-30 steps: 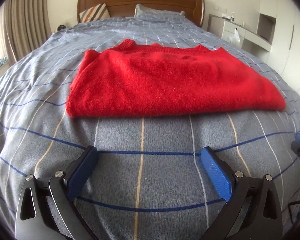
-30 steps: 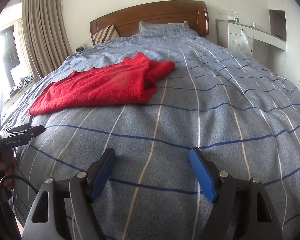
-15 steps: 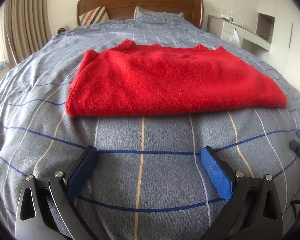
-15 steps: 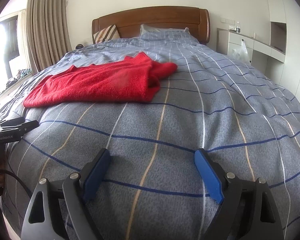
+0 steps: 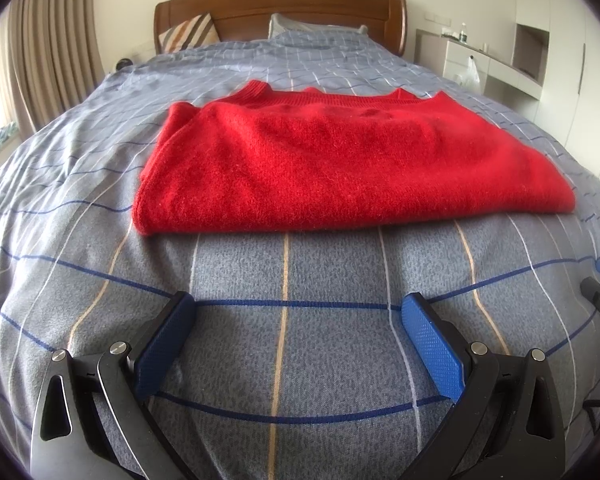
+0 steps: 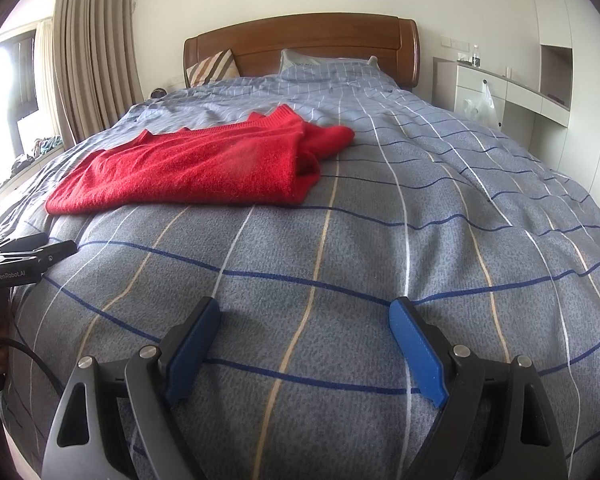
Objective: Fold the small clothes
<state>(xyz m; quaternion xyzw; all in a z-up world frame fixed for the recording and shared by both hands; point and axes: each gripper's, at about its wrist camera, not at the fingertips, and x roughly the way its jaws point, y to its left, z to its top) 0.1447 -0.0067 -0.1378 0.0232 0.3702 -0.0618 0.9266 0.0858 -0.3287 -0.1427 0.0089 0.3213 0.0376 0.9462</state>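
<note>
Folded red knitted sweater (image 5: 340, 164) on grey-blue checked bed cover (image 5: 284, 360); both claws spread, empty.

Left wrist view: sweater across centre of frame, folded into a broad flat rectangle, ribbed hem along its far edge; left claw (image 5: 298, 304) at bottom centre, blue pads wide apart over bare cover, near the sweater's front edge, not touching it. Right wrist view: sweater at centre left, layered folded end toward frame centre; right claw (image 6: 304, 312) at bottom centre, jaws wide apart, nothing between them, well apart from the garment. Brown wooden headboard (image 6: 300, 46) at top centre, striped cushion (image 6: 214, 66) beside it, beige curtains (image 6: 92, 52) upper left, white cabinet (image 6: 512, 92) at right.
</note>
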